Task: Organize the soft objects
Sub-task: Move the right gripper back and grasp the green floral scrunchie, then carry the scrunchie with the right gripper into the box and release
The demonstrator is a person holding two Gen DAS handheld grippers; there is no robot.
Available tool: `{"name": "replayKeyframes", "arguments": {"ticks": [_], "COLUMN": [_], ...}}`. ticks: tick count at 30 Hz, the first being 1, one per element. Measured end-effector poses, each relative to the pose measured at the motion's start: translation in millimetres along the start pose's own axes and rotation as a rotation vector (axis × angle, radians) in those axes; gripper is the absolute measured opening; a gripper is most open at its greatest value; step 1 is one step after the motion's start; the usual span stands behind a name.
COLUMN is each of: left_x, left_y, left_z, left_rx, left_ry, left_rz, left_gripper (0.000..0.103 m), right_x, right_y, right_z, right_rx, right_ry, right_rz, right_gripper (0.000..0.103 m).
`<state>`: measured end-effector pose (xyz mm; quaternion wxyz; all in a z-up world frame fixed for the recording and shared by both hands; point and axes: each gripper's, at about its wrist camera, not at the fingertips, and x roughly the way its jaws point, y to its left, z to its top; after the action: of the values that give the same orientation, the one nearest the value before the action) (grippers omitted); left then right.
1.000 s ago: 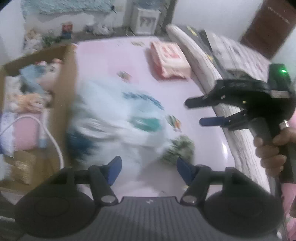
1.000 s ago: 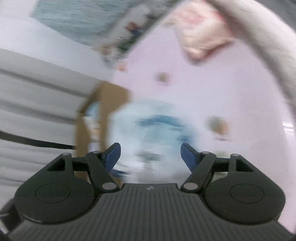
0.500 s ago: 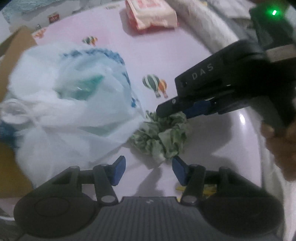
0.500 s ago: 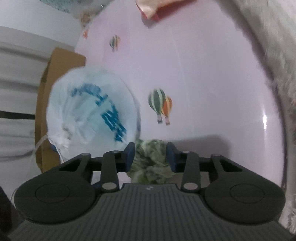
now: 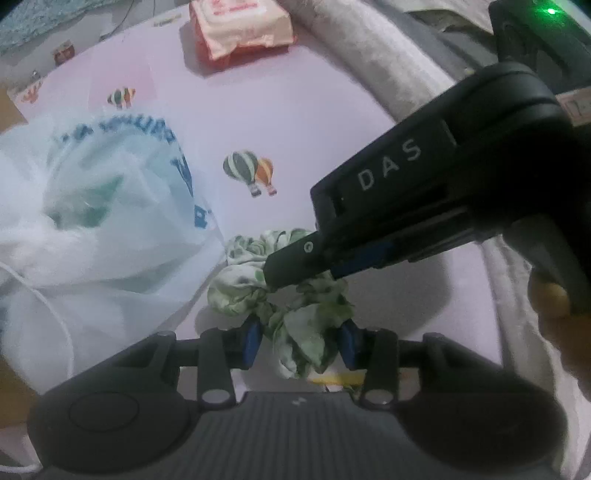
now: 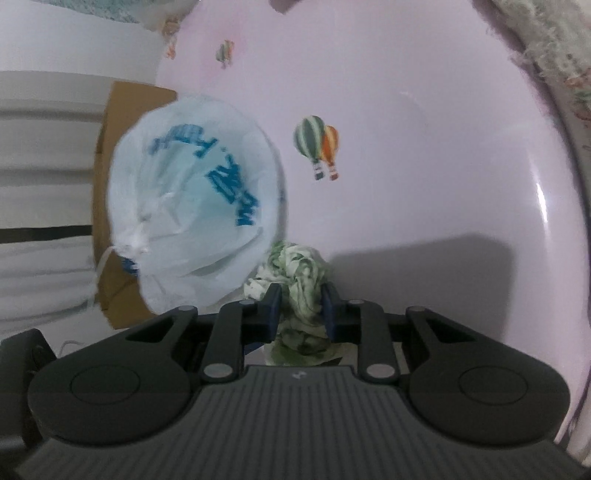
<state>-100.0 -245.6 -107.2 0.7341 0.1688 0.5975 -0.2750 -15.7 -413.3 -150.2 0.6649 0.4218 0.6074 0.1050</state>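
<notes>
A green-and-white fabric scrunchie lies on the pink sheet, just right of a knotted white plastic bag with blue print. My right gripper is shut on the scrunchie, its blue pads squeezing the fabric. In the left wrist view it reaches in from the right onto the scrunchie's top. My left gripper points steeply down. Its jaws are closing, with the scrunchie's near fold between the pads, which do not clearly press on it.
A cardboard box stands behind the bag at the left. A pink packet lies at the far end of the sheet. A rolled grey-white blanket runs along the right edge. A person's hand holds the right gripper.
Both grippers came down from above the bag to the scrunchie. The right jaws went from wide open to shut on it. The left jaws narrowed around its near fold.
</notes>
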Motion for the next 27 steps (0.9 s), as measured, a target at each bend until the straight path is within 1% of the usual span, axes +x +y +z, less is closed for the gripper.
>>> {"name": "replayKeyframes", "arguments": {"ticks": [2, 6, 9, 12, 16, 19, 21, 23, 24, 25, 26, 27], "left_x": [-18, -70, -107, -144, -176, -181, -181, -174, -172, -166, -161, -154], "left_y": [3, 23, 45, 82, 141, 187, 212, 237, 243, 249, 252, 259], "left_z": [1, 1, 1, -7, -23, -32, -37, -43, -48, -51, -57, -61], "left_rx": [0.009, 0.007, -0.017, -0.071, -0.176, -0.247, -0.284, -0.312, -0.321, -0.328, -0.337, -0.343], "left_ry": [-0.018, -0.079, -0.119, -0.156, -0.185, -0.178, -0.165, -0.152, -0.143, -0.131, -0.118, -0.101], "left_rz": [-0.004, 0.016, 0.059, 0.132, 0.209, 0.249, 0.263, 0.267, 0.264, 0.265, 0.265, 0.258], "left_gripper": [0.043, 0.043, 0.043, 0.043, 0.044, 0.044, 0.045, 0.049, 0.051, 0.055, 0.061, 0.064], "right_x": [-11, -34, -42, -36, -2, 34, 60, 84, 94, 105, 113, 120], "right_y": [10, 45, 87, 135, 204, 251, 277, 297, 303, 308, 311, 312], "right_z": [-3, -8, -9, -3, 8, 13, 15, 16, 16, 17, 17, 16], "right_rx": [0.001, -0.031, -0.085, -0.146, -0.238, -0.31, -0.357, -0.391, -0.4, -0.409, -0.411, -0.413], "right_ry": [-0.009, -0.036, -0.046, -0.038, 0.003, 0.047, 0.07, 0.087, 0.09, 0.091, 0.088, 0.087], "right_rz": [0.014, 0.07, 0.129, 0.188, 0.269, 0.296, 0.29, 0.268, 0.257, 0.24, 0.219, 0.191], "right_gripper": [0.022, 0.022, 0.022, 0.022, 0.022, 0.022, 0.022, 0.024, 0.024, 0.024, 0.025, 0.026]}}
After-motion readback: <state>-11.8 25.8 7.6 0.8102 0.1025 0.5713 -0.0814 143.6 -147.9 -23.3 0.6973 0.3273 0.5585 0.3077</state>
